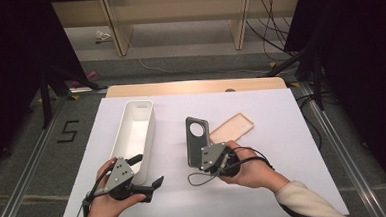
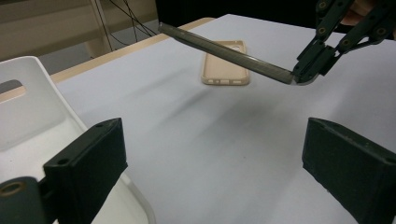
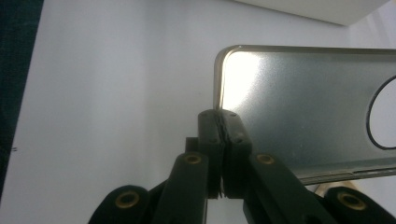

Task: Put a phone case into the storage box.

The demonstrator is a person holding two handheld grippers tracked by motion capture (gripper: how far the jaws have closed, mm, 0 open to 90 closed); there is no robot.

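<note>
Right gripper view, right gripper (image 3: 223, 154) jaws clamped on grey phone case (image 3: 299, 112) corner, left gripper (image 1: 152, 176) jaws apart

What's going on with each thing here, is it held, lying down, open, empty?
Grey phone case: lifted off the table, gripped at one corner.
Beige phone case: lying flat on the table, untouched.
White bin: upright, empty as far as can be seen.
Right hand-held gripper: shut on the grey phone case.
Left hand-held gripper: open, holding nothing.
</note>
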